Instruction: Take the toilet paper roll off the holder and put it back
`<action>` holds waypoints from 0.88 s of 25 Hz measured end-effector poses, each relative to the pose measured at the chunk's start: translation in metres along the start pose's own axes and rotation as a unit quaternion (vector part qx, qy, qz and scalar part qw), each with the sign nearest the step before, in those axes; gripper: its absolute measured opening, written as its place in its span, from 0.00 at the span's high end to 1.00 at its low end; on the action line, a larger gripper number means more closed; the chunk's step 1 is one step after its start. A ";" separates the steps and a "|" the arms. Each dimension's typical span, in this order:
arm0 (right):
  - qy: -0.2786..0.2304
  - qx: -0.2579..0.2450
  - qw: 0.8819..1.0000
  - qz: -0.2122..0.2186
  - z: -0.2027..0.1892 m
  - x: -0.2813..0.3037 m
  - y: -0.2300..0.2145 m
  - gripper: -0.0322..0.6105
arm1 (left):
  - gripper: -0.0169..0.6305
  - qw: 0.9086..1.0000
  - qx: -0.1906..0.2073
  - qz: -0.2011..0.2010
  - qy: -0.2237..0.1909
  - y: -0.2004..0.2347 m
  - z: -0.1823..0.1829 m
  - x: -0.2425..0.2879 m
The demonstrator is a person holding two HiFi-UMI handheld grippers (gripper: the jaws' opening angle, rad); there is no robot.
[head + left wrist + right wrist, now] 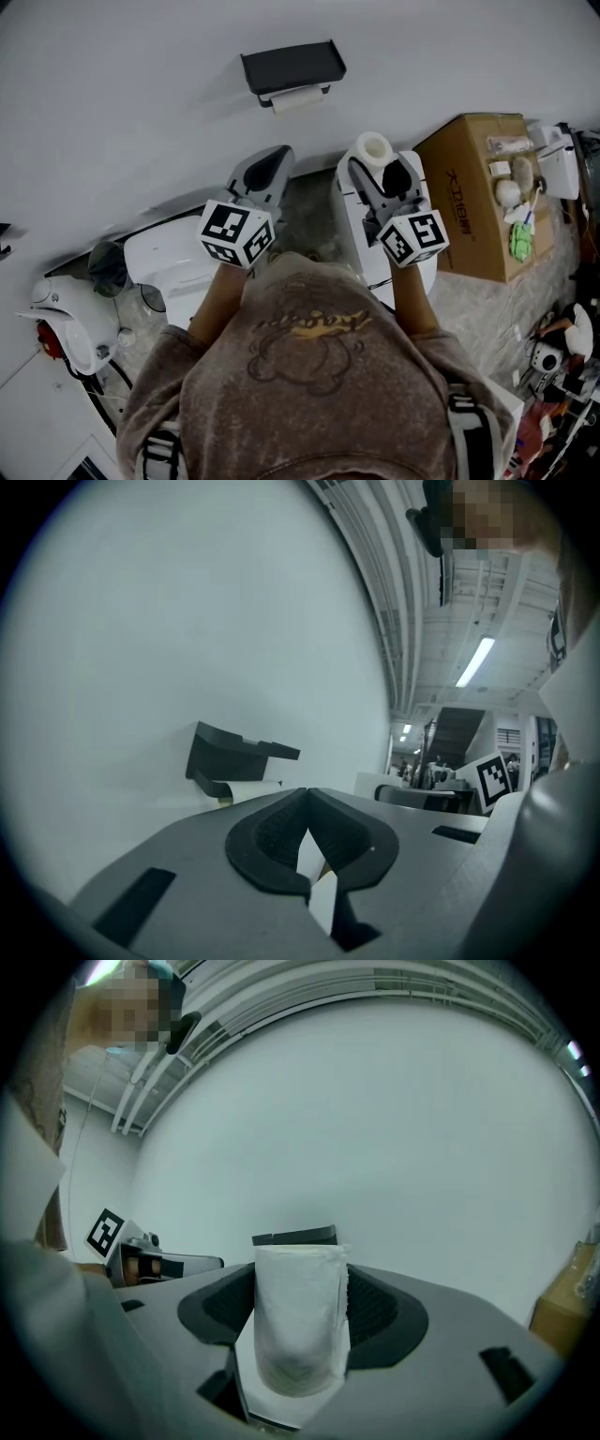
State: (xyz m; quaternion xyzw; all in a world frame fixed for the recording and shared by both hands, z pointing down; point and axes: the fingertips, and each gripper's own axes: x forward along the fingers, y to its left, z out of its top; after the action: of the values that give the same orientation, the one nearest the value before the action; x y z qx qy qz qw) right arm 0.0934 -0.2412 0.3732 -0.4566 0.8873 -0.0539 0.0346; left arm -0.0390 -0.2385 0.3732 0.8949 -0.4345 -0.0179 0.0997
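Observation:
A black toilet paper holder [292, 67] is fixed to the white wall, with a white piece [298, 99] hanging under its tray. My right gripper [380, 174] is shut on the white toilet paper roll [372, 148], held upright in front of the wall and below and right of the holder. In the right gripper view the roll [298, 1321] fills the gap between the pads [375, 1305], and the holder [295, 1237] peeks out behind it. My left gripper [277, 156] is shut and holds nothing. It points at the wall below the holder [230, 752].
A cardboard box [473, 202] with small items on top stands at the right against the wall. A white cabinet [370, 262] sits under my right gripper. White appliances [169, 258] lie on the floor to the left.

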 end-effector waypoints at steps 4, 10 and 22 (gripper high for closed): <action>-0.010 -0.008 1.000 0.019 0.021 0.014 0.003 0.52 | 0.95 1.000 0.002 0.000 0.000 0.001 0.000 -0.001; -0.044 -0.026 0.997 0.052 0.068 0.041 0.008 0.52 | 0.95 1.000 0.004 0.003 -0.004 0.003 0.003 -0.004; -0.077 -0.075 0.990 0.087 0.134 0.101 0.005 0.52 | 0.95 1.000 0.008 0.007 -0.006 0.012 0.009 -0.008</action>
State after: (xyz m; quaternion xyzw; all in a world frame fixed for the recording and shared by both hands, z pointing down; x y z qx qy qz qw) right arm 0.0453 -0.3289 0.2388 -0.3819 0.9199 0.0516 0.0726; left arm -0.0540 -0.2410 0.3668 0.8925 -0.4415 -0.0194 0.0899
